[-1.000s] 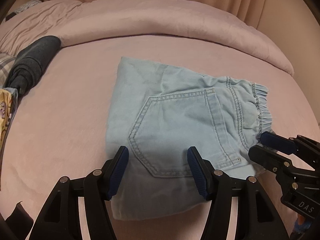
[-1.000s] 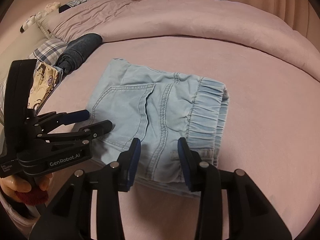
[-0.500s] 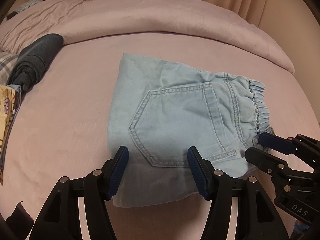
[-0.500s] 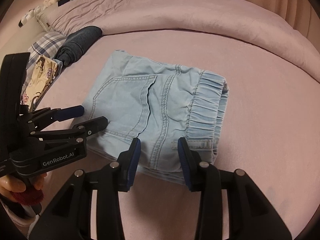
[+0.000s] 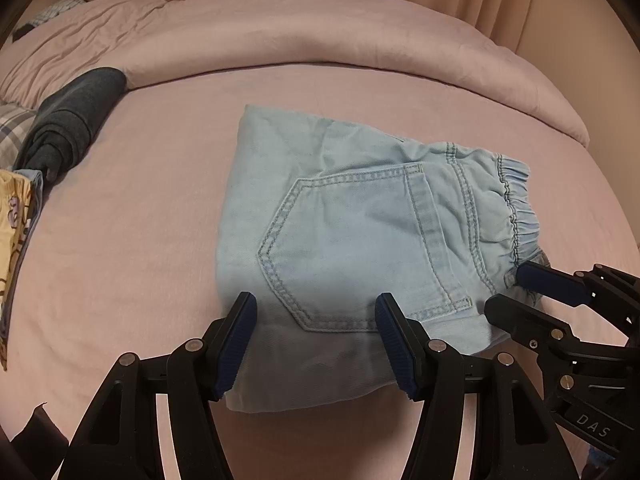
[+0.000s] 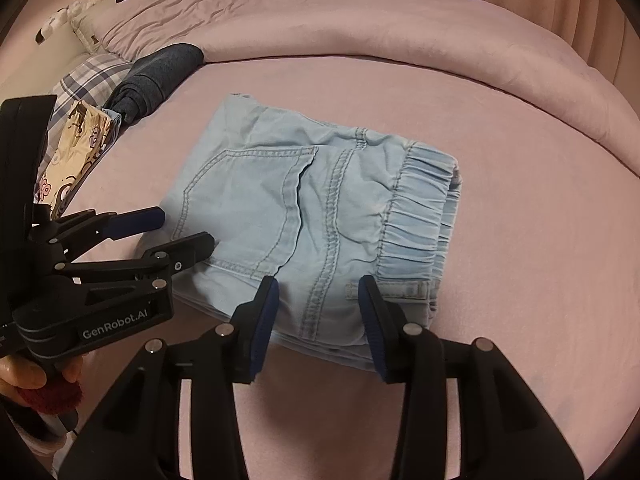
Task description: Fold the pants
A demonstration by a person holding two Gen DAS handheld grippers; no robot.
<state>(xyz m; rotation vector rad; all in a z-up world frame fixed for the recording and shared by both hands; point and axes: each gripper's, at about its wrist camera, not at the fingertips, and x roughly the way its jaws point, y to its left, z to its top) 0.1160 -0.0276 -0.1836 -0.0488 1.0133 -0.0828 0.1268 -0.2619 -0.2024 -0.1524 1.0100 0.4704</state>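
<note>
Light blue denim pants (image 5: pixel 360 240) lie folded into a compact stack on the pink bed sheet, back pocket up, elastic waistband to the right; they also show in the right wrist view (image 6: pixel 320 220). My left gripper (image 5: pixel 316 344) is open and empty, hovering above the near edge of the pants. My right gripper (image 6: pixel 316 320) is open and empty above the near edge by the waistband. The right gripper also shows in the left wrist view (image 5: pixel 516 292), and the left gripper in the right wrist view (image 6: pixel 176 228).
A rolled dark grey garment (image 5: pixel 68 124) lies at the left on the sheet. A yellow patterned cloth (image 6: pixel 72 152) and a plaid pillow (image 6: pixel 88 76) sit at the left edge. A bunched pink duvet (image 5: pixel 320 36) runs across the back.
Both grippers have drawn back and up from the folded pants, which now sit further from the fingers. The pants lie still.
</note>
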